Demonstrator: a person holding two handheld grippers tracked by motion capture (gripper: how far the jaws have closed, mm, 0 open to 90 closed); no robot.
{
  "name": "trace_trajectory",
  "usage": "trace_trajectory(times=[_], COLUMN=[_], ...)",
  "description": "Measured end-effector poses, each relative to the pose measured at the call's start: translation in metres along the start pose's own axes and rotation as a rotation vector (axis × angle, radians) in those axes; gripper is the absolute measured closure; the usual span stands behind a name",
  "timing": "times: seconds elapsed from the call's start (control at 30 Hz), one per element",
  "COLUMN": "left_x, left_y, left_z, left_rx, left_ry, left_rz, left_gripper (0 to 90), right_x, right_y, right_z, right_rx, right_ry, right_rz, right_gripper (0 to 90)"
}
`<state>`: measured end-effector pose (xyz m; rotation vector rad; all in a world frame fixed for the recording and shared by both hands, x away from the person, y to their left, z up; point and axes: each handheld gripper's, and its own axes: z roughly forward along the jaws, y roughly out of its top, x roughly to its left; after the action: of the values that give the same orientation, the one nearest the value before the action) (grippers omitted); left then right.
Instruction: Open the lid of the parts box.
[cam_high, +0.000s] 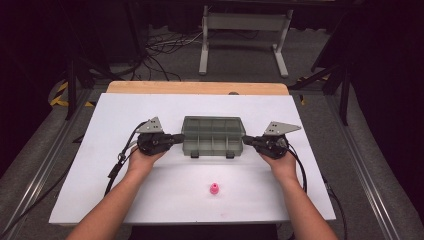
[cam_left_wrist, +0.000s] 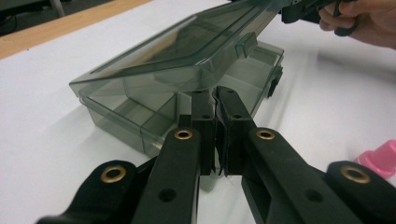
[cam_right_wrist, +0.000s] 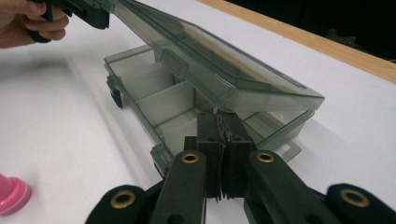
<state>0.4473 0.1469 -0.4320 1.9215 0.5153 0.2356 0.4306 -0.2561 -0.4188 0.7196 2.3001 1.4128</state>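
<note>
White desk (cam_high: 165, 200) under everything, wooden strip along the far edge.

Compartment box (cam_high: 213, 136) sits mid-desk, clear smoky plastic, dividers inside, compartments look empty. Lid (cam_left_wrist: 187, 46) is partly up, hinged on the far side and tilted; both latches on the near edge hang loose.

My left gripper (cam_high: 175, 138) is at the box's left end, right gripper (cam_high: 248, 140) at its right end. Jaws on both look pressed together with no visible gap. In the two gripper views the tips sit at or under the lid's end edges. Can't tell if they pinch the lip or just prop it from below.

Handling guess: thin-walled moulded plastic, light, fairly stiff in the base, lid likely flexes and twists if lifted from one end only. Smooth surface, so slippery against the jaws. The hinge is probably the weak point. Best hold is the lid rim at both ends, evenly, or the front tabs.

Small pink piece (cam_high: 214, 189) stands on the desk nearer me, well apart from the box, untouched.
</note>
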Motion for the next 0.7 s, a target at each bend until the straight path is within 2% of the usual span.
trace_trajectory(times=[0.3, 0.47, 0.5, 0.57, 0.6, 0.63, 0.7], left_x=[-0.0016, -0.002, -0.002, -0.0019, -0.002, -0.002, -0.002], left_y=[0.0042, 0.0042, 0.0042, 0.0044, 0.0045, 0.0045, 0.0045], left_z=[0.0024, 0.0025, 0.0024, 0.0024, 0.0023, 0.0023, 0.0023], left_rx=[-0.028, -0.028, -0.028, -0.03, -0.032, -0.032, -0.032], left_ry=[0.011, 0.015, 0.014, 0.014, 0.015, 0.015, 0.014], left_rz=[0.001, 0.001, 0.002, 0.0, -0.002, -0.002, -0.002], left_gripper=[86.4, 86.3, 86.2, 84.8, 83.3, 82.7, 82.0], right_x=[-0.0014, -0.0017, -0.0019, -0.0036, -0.0036, -0.0036, 0.0006], right_y=[0.0038, 0.0033, 0.0033, 0.0033, 0.004, 0.004, 0.0078], right_z=[0.001, 0.0001, -0.0004, 0.0003, 0.0007, 0.0007, 0.0009], right_rx=[-0.022, -0.007, -0.001, 0.015, 0.031, 0.031, 0.043], right_ry=[-0.002, -0.004, -0.004, -0.007, -0.024, -0.024, -0.07], right_rz=[0.009, 0.007, 0.008, 0.029, 0.039, 0.039, 0.002], right_gripper=[88.2, 85.9, 82.8, 62.4, 52.2, 52.2, 34.1])
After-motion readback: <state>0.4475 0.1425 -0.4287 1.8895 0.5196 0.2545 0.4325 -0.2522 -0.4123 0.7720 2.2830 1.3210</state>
